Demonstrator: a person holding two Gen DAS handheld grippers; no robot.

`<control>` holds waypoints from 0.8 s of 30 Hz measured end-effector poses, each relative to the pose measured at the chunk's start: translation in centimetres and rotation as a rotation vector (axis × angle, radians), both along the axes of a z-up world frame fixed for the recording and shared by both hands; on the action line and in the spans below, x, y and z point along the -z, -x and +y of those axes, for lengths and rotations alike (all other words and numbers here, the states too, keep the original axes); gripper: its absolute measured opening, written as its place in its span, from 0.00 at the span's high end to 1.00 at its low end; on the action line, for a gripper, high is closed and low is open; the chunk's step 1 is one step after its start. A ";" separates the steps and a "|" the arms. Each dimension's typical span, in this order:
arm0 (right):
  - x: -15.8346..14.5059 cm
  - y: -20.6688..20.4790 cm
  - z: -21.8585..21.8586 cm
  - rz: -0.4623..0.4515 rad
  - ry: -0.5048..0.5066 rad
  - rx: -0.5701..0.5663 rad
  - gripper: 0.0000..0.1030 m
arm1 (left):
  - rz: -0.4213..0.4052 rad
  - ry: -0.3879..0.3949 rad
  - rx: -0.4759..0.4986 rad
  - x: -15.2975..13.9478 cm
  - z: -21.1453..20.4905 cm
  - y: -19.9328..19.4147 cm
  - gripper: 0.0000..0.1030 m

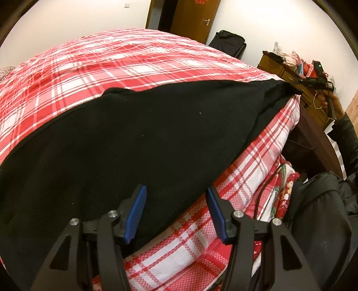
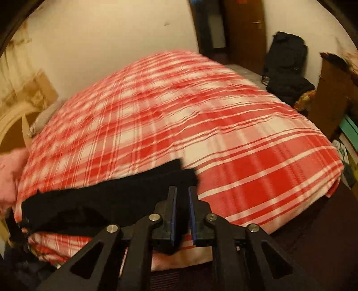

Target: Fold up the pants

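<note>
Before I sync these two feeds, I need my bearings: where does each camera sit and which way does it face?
Left wrist: rides the left gripper, open over the near edge of the black pants on the plaid bedspread, looking across the bed toward the door; the person's right hand shows at far right.
Right wrist: rides the right gripper, fingers nearly closed with black pants fabric between them, facing across the bedspread toward the wall.
Shared: pants, bedspread, door, black bag.
</note>
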State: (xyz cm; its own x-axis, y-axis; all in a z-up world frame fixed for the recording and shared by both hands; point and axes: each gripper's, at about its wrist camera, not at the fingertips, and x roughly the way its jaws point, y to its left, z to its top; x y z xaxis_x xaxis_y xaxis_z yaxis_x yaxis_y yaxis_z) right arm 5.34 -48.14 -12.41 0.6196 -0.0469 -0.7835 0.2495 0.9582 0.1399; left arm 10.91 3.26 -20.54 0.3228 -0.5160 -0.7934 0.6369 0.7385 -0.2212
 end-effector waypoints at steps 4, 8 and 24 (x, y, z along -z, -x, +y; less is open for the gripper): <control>1.9 -2.7 -2.0 0.031 -0.090 0.036 0.46 | -0.002 -0.007 0.018 0.1 -0.1 0.1 0.40; 3.4 -4.6 -3.5 0.049 -0.235 0.011 0.70 | -0.005 -0.002 0.020 0.1 0.1 0.1 0.40; 0.7 -8.9 -2.5 -0.027 -0.049 0.019 0.95 | -0.010 -0.001 0.054 0.4 0.6 0.6 0.40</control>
State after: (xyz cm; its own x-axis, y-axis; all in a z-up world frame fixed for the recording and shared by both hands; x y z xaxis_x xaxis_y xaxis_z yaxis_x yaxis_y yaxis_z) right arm 14.23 -50.64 -13.15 0.6402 -0.0212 -0.7679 0.2634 0.9451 0.1935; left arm 10.27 3.82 -20.97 0.3020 -0.5319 -0.7911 0.6781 0.7032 -0.2140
